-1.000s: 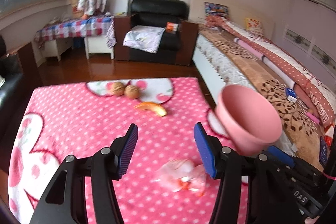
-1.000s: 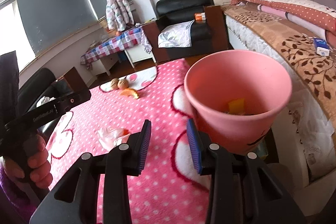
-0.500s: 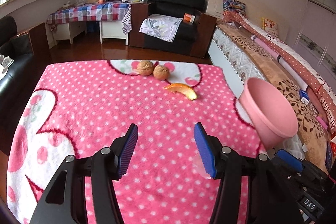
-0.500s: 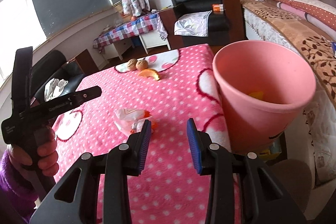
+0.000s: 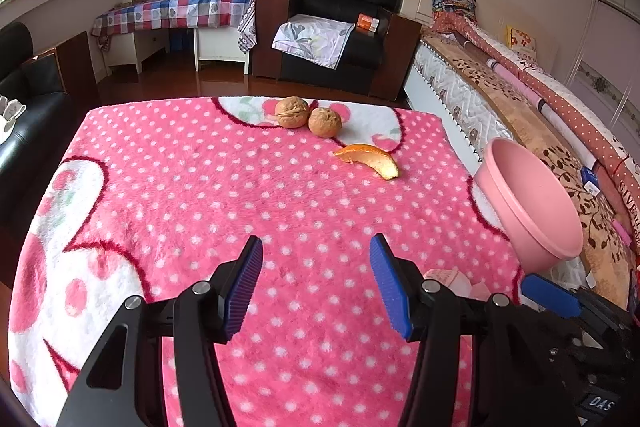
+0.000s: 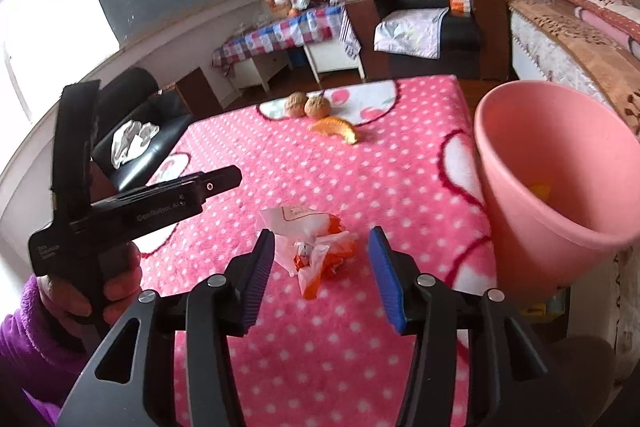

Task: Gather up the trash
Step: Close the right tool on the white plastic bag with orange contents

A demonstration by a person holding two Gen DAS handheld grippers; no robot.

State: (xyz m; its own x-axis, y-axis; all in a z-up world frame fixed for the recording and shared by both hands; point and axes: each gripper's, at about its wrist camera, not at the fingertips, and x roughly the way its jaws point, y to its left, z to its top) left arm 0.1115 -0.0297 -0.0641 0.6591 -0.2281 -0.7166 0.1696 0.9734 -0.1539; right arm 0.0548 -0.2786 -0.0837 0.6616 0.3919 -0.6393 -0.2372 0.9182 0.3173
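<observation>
Crumpled white-and-orange plastic wrapper (image 6: 316,247) lying on the counter at twelve o'clock of the opening, empty right gripper (image 6: 322,267), nearer than the left gripper (image 5: 316,283), fingers apart.

Counter (image 5: 192,187) cover: fluffy pink fleece cloth w/ white dots. Bin (image 6: 560,163): smooth matt pink plastic. Wrapper (image 6: 316,247): crinkly glossy plastic film. Walnuts (image 5: 308,115): rough shells. Peel (image 5: 370,159): dimpled. Claw pads (image 5: 244,287): ribbed blue rubber.
</observation>
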